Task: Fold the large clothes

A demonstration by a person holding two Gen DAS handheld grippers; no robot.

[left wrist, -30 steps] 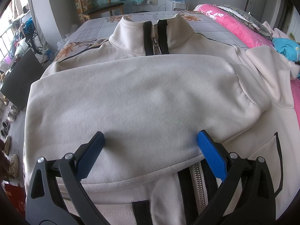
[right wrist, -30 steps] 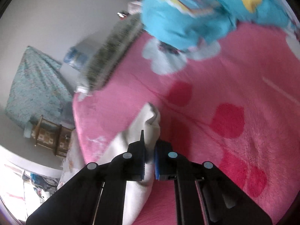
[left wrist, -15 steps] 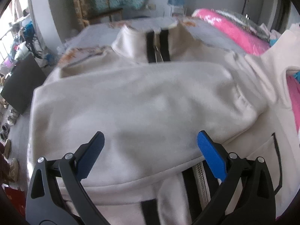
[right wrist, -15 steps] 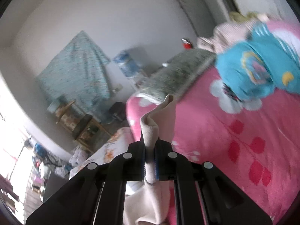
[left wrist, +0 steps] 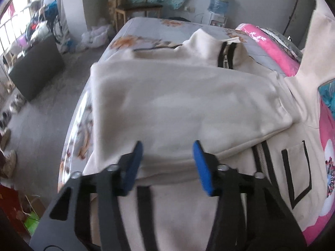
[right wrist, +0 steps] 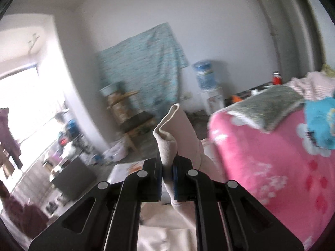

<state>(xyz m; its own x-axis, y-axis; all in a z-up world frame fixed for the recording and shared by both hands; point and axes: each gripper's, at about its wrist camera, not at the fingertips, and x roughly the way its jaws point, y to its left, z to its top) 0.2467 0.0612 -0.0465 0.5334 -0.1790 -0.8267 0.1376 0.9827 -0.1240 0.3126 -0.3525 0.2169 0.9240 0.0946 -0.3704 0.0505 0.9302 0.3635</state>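
Observation:
A cream zip jacket (left wrist: 188, 104) with black trim lies on the bed, its left sleeve folded across the chest and the collar at the far end. My left gripper (left wrist: 166, 163) is open, hovering just above the folded sleeve's lower edge. My right gripper (right wrist: 166, 174) is shut on the cuff of the jacket's right sleeve (right wrist: 170, 133) and holds it up in the air. That raised sleeve (left wrist: 314, 48) shows at the right edge of the left wrist view.
A pink flowered blanket (right wrist: 272, 156) covers the bed's right side, with a blue garment (right wrist: 322, 121) and a grey cushion (right wrist: 270, 104) on it. A wooden chair (left wrist: 136, 10), water dispenser (left wrist: 217, 6) and dark box (left wrist: 35, 67) stand on the floor beyond.
My right gripper has lifted the sleeve cuff from the pink blanket high into the air. My left gripper has risen and shifted, staying open over the folded sleeve.

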